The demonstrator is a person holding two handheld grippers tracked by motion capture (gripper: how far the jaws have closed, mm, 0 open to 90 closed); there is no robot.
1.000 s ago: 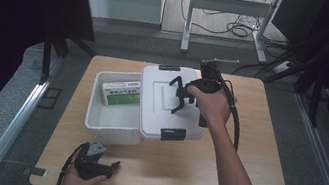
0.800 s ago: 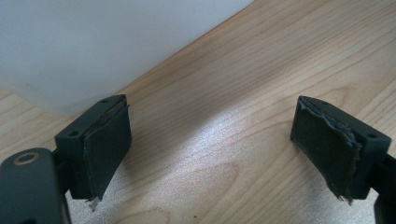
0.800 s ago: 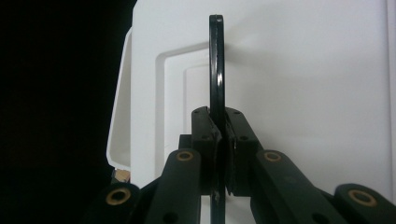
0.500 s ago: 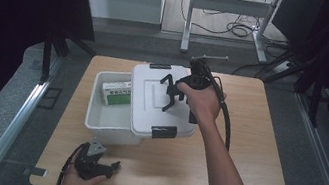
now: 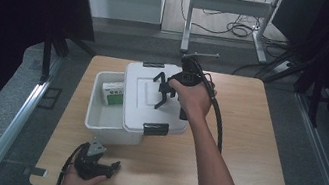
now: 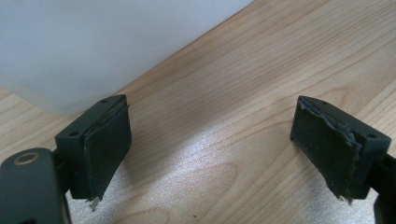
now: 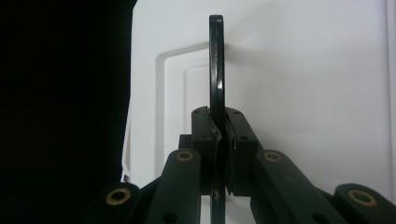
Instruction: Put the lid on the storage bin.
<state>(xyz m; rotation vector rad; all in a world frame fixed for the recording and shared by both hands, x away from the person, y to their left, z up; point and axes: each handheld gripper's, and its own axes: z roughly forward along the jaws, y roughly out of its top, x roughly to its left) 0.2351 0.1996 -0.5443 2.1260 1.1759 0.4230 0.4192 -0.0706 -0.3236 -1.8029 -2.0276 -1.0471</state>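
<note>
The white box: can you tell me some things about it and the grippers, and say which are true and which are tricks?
1. The right gripper pinches the lid's black handle. True.
2. The lid covers the whole box. False: the box's left part is open.
3. A green and white packet lies in the box. True.
4. The left gripper holds the box. False: its jaws stand open over the bare table.

white lid (image 5: 147, 97) carried leftward by right claw (image 5: 161, 92), now covering more of the open bin (image 5: 102, 121)
</note>
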